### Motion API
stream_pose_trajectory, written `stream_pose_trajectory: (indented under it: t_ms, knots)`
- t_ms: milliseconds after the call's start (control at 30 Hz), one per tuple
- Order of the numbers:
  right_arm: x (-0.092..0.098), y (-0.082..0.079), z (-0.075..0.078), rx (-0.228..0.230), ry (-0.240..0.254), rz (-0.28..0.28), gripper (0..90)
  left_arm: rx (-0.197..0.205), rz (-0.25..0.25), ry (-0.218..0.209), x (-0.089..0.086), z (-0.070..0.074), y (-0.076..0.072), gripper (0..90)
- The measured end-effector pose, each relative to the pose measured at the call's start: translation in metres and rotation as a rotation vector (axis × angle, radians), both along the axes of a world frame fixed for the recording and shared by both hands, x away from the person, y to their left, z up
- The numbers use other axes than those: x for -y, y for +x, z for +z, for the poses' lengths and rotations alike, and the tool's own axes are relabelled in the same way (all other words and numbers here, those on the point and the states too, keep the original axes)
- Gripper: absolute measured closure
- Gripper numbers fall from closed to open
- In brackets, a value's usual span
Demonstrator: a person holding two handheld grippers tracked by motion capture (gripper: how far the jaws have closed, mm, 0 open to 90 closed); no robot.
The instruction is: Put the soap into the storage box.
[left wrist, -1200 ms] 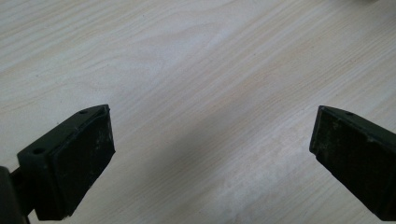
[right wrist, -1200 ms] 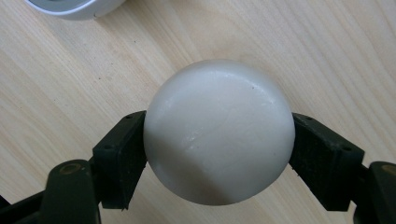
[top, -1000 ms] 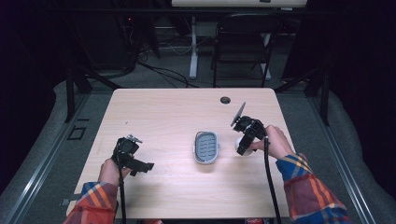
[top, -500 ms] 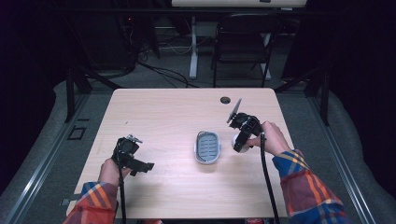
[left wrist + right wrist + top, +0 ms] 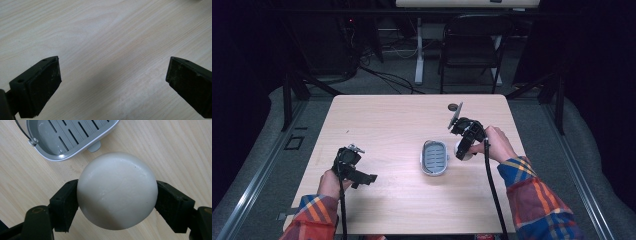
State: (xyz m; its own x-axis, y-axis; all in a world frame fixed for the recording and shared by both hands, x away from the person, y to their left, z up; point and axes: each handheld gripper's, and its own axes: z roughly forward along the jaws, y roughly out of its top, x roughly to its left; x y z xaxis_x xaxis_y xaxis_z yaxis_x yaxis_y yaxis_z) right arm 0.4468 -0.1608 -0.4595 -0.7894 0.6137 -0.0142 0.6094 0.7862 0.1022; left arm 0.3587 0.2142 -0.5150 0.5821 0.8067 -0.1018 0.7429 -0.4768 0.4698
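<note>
While the right gripper (image 5: 117,202) is clamping a smooth round soap (image 5: 117,190) beside the grey dish (image 5: 62,152), the left gripper (image 5: 112,82) is gaping empty, and the soap is risking squirting free.

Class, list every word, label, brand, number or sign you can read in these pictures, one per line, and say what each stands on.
None can be read.
The round white soap held in the right gripper is plain.
The grey slotted soap dish bears no visible marking.
The left gripper, its jaws apart, and the wooden table carry no print.
The small dark round thing at the table's far edge is too small to tell.
</note>
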Motion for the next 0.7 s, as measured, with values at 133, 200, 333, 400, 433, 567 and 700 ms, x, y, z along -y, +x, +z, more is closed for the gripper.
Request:
stream_pose_trajectory:
  t_ms: [133, 200, 333, 400, 433, 567, 700]
  knots:
    - [-0.005, 0.002, 0.002, 0.003, -0.004, 0.015, 23.5, 0.000, -0.001, -0.001, 0.000, 0.000, 0.000, 0.0]
    - [-0.007, 0.002, 0.003, 0.002, -0.002, 0.016, 23.5, -0.001, -0.001, -0.002, 0.000, 0.000, 0.000, 0.0]
    - [-0.012, 0.003, 0.004, 0.000, -0.004, 0.021, 23.5, -0.001, -0.004, -0.001, 0.000, 0.000, 0.000, 0.0]
    - [-0.015, 0.004, 0.005, 0.001, -0.010, 0.034, 23.5, -0.001, -0.004, -0.002, 0.000, 0.000, 0.000, 0.0]
    - [-0.016, 0.004, 0.005, 0.001, -0.003, 0.027, 23.5, -0.002, -0.004, -0.002, 0.000, 0.000, 0.000, 0.0]
    - [-0.024, 0.005, 0.007, 0.009, 0.000, 0.044, 23.5, -0.002, -0.004, -0.002, 0.001, 0.000, 0.000, 0.0]
    - [-0.029, 0.006, 0.008, 0.009, 0.001, 0.053, 23.5, -0.003, -0.005, -0.002, 0.001, 0.000, 0.000, 0.0]
